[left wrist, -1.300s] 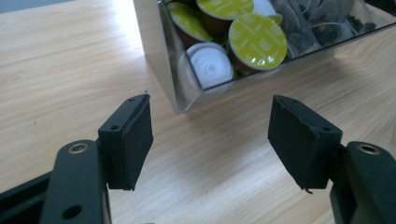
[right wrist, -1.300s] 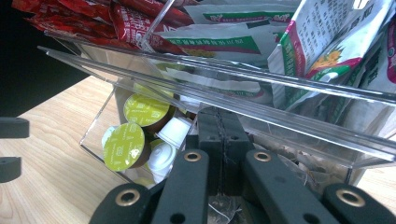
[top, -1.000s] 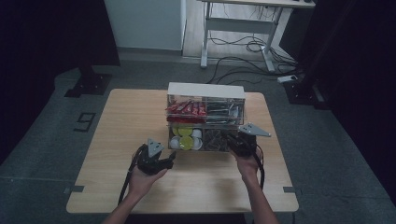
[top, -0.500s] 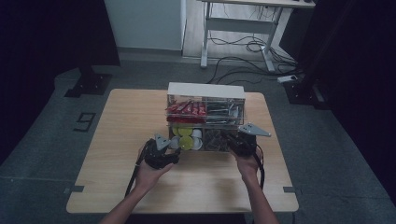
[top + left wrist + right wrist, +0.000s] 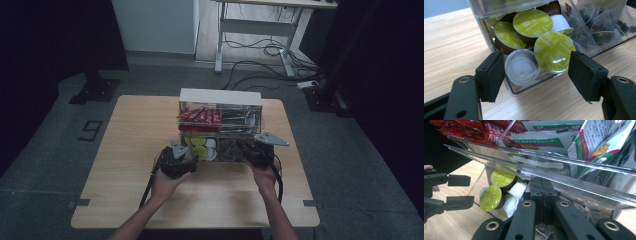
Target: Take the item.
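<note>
1. Left gripper (image 5: pixel 536 75) at the drawer front, jaws spread wide around the coffee capsules (image 5: pixel 531 37), not touching.
2. Right gripper (image 5: pixel 541 195) jaws closed on the clear organizer (image 5: pixel 220 125), mid-table (image 5: pixel 130 150).

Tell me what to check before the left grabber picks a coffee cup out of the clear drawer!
1. Left gripper open wide enough: ok, its jaws stand apart.
2. A pod in line: ok, the white-bottomed pod and a green-lidded pod sit between the jaws, farther in.
3. Pads touching a pod: not ok, they stand short of the clear drawer.
4. Drawer front out of the way: cannot tell, its clear wall may block a straight reach.
5. Right gripper steady: ok, its jaws are shut at the drawer's middle wall.
6. Tea bags kept apart: ok, they lie in the next compartment.
</note>
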Available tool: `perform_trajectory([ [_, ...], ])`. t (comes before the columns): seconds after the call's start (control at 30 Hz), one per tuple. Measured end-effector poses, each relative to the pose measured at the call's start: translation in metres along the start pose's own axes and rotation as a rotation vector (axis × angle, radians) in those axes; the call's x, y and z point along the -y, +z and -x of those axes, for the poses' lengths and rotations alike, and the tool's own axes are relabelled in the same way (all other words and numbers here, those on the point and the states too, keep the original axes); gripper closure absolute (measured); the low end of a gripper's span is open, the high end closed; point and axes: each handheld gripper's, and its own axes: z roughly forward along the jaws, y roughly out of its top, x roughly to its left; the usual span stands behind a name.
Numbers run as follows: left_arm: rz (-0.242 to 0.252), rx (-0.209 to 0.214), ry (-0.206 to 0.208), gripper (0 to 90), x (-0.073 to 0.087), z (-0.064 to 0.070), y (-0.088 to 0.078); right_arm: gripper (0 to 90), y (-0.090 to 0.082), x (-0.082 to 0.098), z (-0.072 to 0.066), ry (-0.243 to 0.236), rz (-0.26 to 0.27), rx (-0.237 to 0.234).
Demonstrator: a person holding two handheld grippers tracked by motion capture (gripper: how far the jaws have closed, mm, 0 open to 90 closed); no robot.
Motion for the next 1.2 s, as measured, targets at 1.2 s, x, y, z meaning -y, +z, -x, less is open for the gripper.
perform_trajectory([
  [1.2, -0.015, -0.021, -0.002, 30.4, -0.007, 0.024, 0.030, 88.5, 0.000, 0.000, 0.001, -0.002, -0.003, 0.003],
])
